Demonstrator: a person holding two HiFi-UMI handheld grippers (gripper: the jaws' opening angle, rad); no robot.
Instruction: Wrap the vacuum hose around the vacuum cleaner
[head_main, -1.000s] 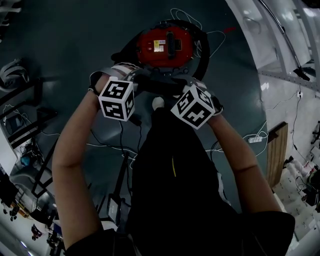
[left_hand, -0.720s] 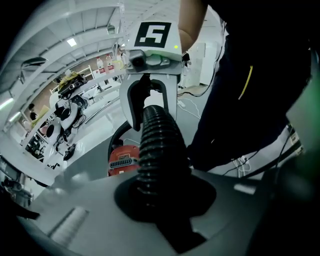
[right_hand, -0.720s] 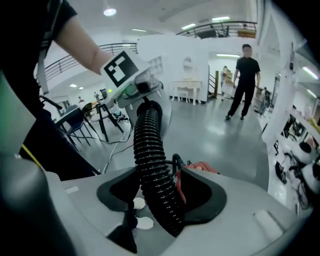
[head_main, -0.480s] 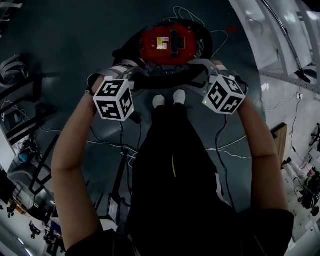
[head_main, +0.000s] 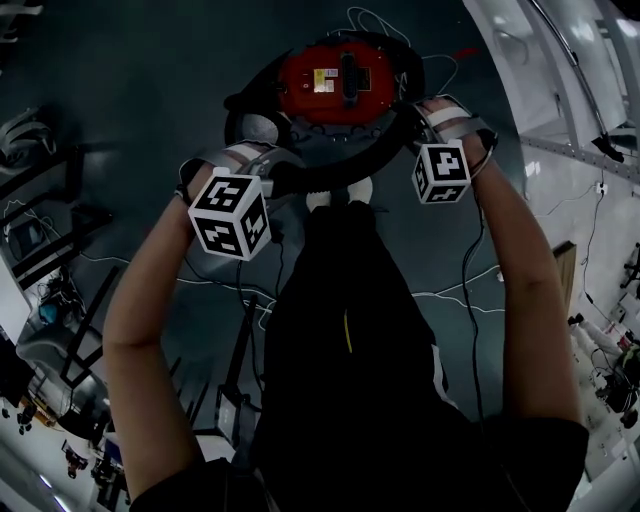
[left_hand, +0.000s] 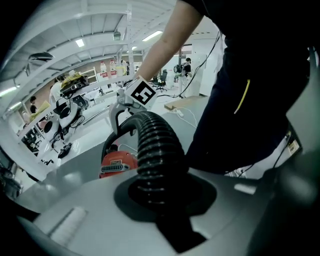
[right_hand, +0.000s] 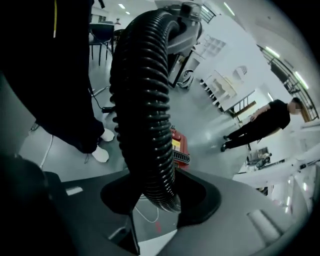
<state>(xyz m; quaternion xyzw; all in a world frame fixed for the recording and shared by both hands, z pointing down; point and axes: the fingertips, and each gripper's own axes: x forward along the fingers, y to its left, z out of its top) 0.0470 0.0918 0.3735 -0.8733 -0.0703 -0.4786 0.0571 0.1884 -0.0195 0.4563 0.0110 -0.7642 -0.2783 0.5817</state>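
Both your arms reach forward and down. Your left tool (left_hand: 162, 196) is clamped on the hose (head_main: 340, 172). Your right tool (right_hand: 159, 201) has just been closing its jaws around the same hose, with slack showing either side.

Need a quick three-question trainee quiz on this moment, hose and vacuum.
1. True or false: the vacuum cleaner stands on the floor beyond the person's shoes.
2. The left gripper is shut on: A) a cable, B) the hose, C) a shoe.
3. What colour is the vacuum cleaner's top?
Key: 1 true; 2 B; 3 red.
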